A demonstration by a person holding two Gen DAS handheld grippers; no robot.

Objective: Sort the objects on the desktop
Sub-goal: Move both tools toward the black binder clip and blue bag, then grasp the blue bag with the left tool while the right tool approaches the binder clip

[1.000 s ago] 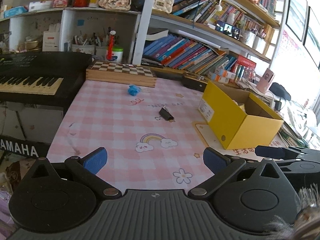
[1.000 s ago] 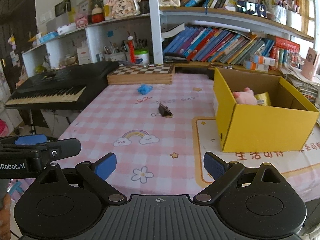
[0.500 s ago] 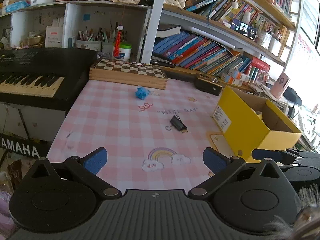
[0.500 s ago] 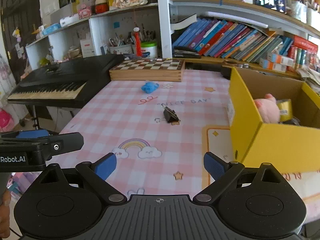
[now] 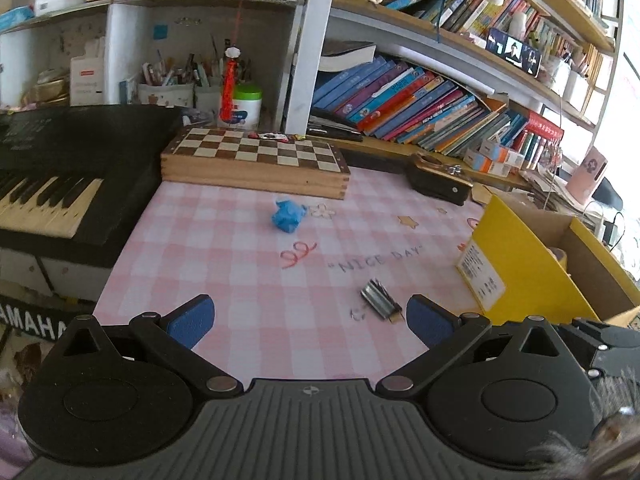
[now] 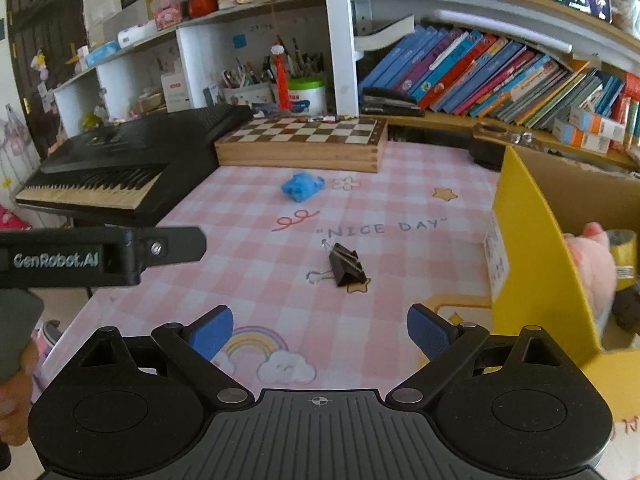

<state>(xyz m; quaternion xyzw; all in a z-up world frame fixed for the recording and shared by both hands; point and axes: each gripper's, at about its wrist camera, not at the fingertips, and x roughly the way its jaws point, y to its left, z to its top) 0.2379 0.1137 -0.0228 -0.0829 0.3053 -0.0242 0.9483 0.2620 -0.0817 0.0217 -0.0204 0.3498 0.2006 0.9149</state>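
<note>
Pink checked desk mat [image 6: 248, 240] w/ binder clip [image 6: 346, 270], bookshelves [image 6: 500, 76] behind.

Right gripper [image 6: 319, 330] hovers over pink checked tablecloth [image 6: 248, 240], jaws wide apart, nothing between the blue pads [image 6: 211, 330]. Black binder clip [image 6: 345, 267] lies ahead of it on the cloth, near the "NICE DAY" print. Blue crumpled item [image 6: 302, 186] further back, near chessboard box [image 6: 304, 142]. Yellow box [image 6: 536, 264] at right holds a pink plush [image 6: 590, 264] and a tape roll [image 6: 622, 254]. Left gripper [image 6: 104, 256] juts in at left. Keyboard [image 6: 116, 168] left rear.
</note>
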